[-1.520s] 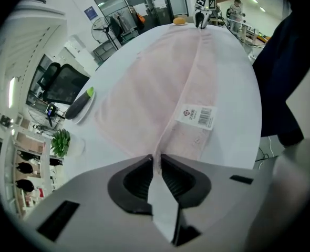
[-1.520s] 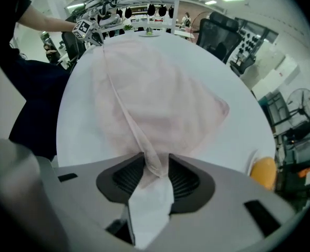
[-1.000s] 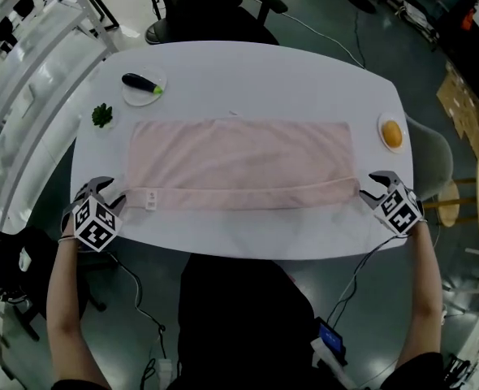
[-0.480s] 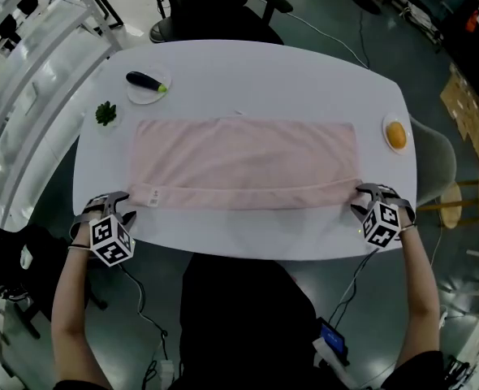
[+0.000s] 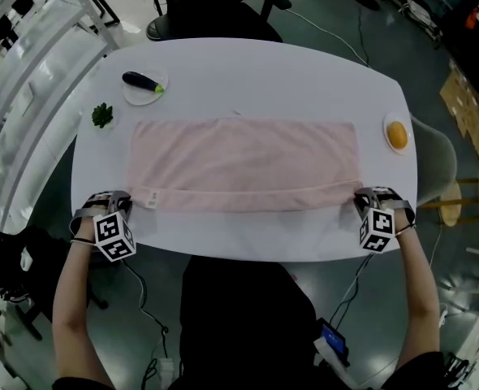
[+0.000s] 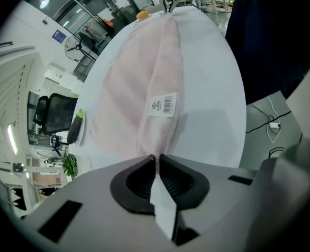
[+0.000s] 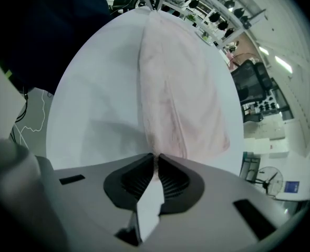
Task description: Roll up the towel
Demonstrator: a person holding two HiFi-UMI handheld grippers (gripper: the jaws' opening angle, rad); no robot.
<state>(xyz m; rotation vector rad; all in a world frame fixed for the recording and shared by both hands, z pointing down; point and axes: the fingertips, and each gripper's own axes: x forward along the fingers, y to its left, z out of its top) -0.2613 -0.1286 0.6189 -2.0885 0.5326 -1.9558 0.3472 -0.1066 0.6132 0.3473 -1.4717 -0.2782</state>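
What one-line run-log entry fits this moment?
step: grip towel | left gripper: just closed on near left corner | right gripper: just closed on near right corner | towel: spread on table, not yet rolled

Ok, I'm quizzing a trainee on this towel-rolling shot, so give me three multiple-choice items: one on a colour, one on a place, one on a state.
1. The towel is: A) blue B) pink C) green
2. The orange lies: A) near the table's right end B) on the towel C) on the floor
3. The left gripper's jaws are: A) wide apart B) closed on a plate C) closed on the towel's near corner

Answers:
1. B: the cloth is pale pink in every view.
2. A: the head view shows it off the towel, at the right end.
3. C: the jaws have just been closing, and the left gripper view shows them pinching the corner.
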